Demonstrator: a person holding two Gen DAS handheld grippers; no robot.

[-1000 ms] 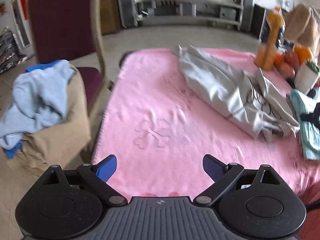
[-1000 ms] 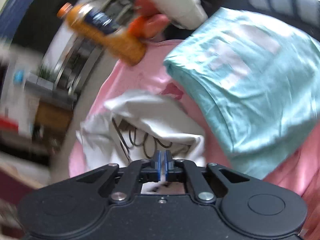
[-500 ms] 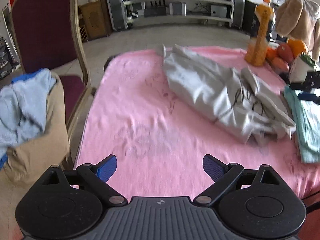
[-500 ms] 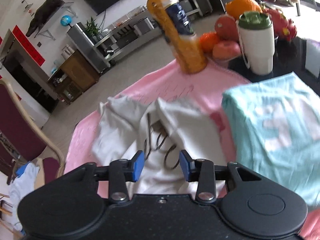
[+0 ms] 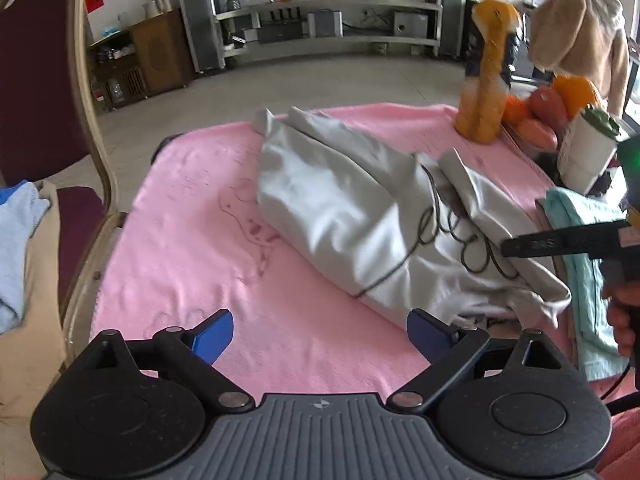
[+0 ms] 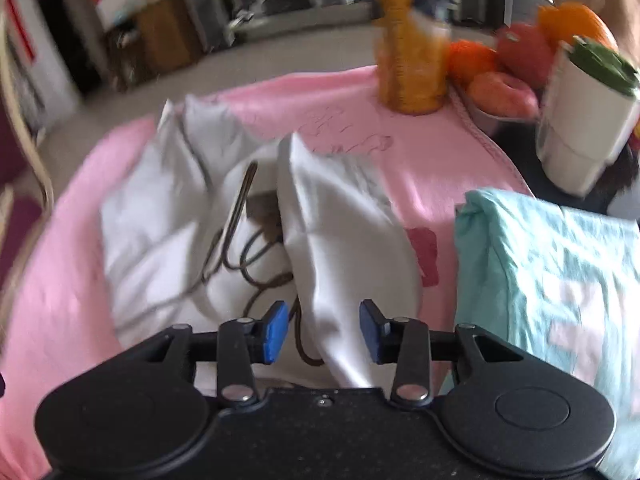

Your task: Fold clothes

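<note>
Pink cloth [image 5: 208, 240] covers the tabletop, with a living room behind: a long low shelf [image 5: 332, 20] along the far wall and a maroon chair [image 5: 44, 80] at the left, a pale blue garment [image 5: 16, 248] heaped beside its seat. A crumpled grey garment [image 5: 352, 220] with a dark looping cord lies across the middle of the cloth. Just right of it sits a folded teal shirt [image 6: 560, 272] with pale lettering. At the far right corner stand an orange juice bottle [image 5: 486, 80], a bowl of fruit [image 6: 516, 68] and a white cup [image 6: 584, 128] with a green lid.

The left hand-held gripper [image 5: 320, 336] hangs over bare pink cloth near the tabletop's front edge, its jaws spread wide with nothing between them. The right hand-held gripper [image 6: 322, 330] is at the near end of the grey garment; its jaws have just been opening and now stand apart, a fold of the grey fabric lying between them without the pads [image 6: 274, 332] pressing on it. In the left wrist view a hand [image 5: 624, 316] holds this gripper at the right edge.
</note>
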